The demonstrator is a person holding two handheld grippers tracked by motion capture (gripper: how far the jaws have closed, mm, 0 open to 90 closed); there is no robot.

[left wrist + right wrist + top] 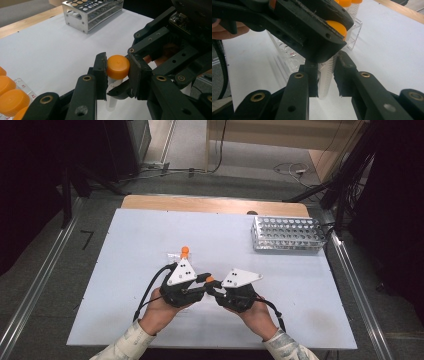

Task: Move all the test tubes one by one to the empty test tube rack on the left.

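Observation:
A clear graduated tube with an orange cap is held upright between both grippers just above the white table mat. My left gripper is shut on the cap, one jaw pressed on each side of it. My right gripper is shut on the tube's clear body below the cap. In the high view the left gripper and right gripper meet tip to tip at the middle of the mat's near half, with the cap showing between them.
A clear plastic rack with more orange-capped tubes stands just behind the left gripper; one cap sticks up there. An empty metal tube rack sits at the far right. A wooden table edge runs along the back.

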